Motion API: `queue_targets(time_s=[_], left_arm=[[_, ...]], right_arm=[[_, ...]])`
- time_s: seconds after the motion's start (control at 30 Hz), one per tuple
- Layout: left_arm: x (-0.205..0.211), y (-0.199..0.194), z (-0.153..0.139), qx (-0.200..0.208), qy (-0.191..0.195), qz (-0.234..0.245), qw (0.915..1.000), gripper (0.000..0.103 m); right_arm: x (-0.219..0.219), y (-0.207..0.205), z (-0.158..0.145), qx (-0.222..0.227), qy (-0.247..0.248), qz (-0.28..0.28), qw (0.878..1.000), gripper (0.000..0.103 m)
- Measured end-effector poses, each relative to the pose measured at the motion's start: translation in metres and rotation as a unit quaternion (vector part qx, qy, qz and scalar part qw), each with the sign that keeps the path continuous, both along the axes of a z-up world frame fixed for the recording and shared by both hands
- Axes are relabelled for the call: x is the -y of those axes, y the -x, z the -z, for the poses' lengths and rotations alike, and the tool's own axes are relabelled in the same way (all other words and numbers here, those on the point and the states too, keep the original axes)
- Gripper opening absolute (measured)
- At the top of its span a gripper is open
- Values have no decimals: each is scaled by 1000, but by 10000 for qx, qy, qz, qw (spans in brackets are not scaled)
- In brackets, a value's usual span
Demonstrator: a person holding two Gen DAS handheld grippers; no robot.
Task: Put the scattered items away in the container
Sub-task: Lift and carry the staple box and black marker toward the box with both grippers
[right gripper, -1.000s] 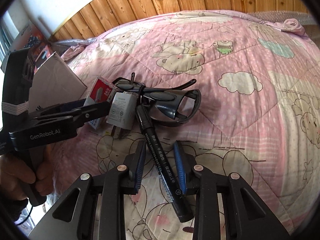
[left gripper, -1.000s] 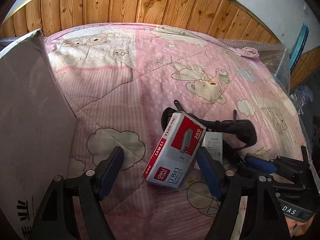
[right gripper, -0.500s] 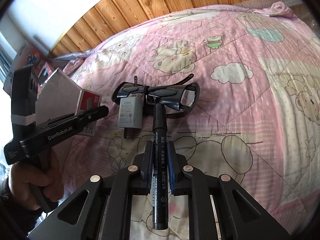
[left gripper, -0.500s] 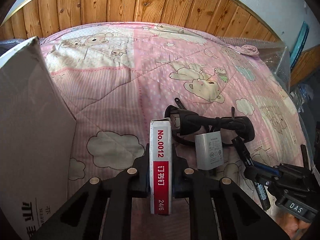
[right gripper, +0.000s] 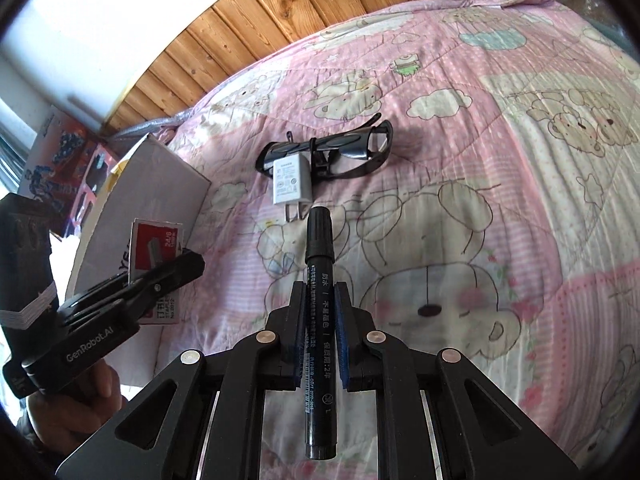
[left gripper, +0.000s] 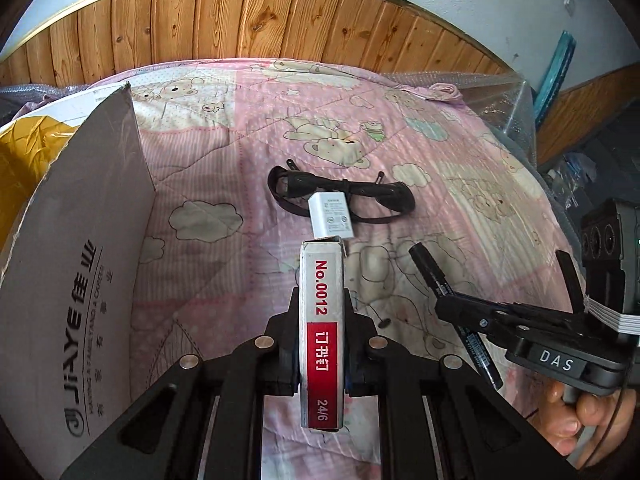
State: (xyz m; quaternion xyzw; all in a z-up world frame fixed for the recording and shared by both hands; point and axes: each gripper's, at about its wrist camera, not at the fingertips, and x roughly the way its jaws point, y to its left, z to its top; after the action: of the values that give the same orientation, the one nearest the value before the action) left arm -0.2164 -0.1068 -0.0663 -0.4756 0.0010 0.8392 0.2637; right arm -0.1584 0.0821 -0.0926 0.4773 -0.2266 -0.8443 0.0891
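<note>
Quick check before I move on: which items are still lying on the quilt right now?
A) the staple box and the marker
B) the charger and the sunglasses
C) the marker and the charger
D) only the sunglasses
B: the white charger and black sunglasses lie on the quilt, while the left gripper clamps the staple box and the right gripper clamps the marker.

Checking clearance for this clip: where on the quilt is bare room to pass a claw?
Bare quilt lies between the cardboard box and the glasses; more beyond the glasses toward the wood wall. Crowded where the charger overlaps the glasses.
</note>
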Motion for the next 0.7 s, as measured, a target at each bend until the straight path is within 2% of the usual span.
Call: queue_targets(time_s=[0.2, 0.43, 0.7], left_arm=[[7, -46, -8, -28, 41, 213, 9998, 15], [25, -95, -19, -52, -123, 274, 9995, 15], [43, -137, -40, -550, -81, 295, 9980, 15]], right_arm=[[15, -35, -8, -17, -88, -20, 10000, 14], [43, -74, -25, -94, -149, -258, 9995, 14], [78, -108, -42, -267, -345, -547, 9976, 14]])
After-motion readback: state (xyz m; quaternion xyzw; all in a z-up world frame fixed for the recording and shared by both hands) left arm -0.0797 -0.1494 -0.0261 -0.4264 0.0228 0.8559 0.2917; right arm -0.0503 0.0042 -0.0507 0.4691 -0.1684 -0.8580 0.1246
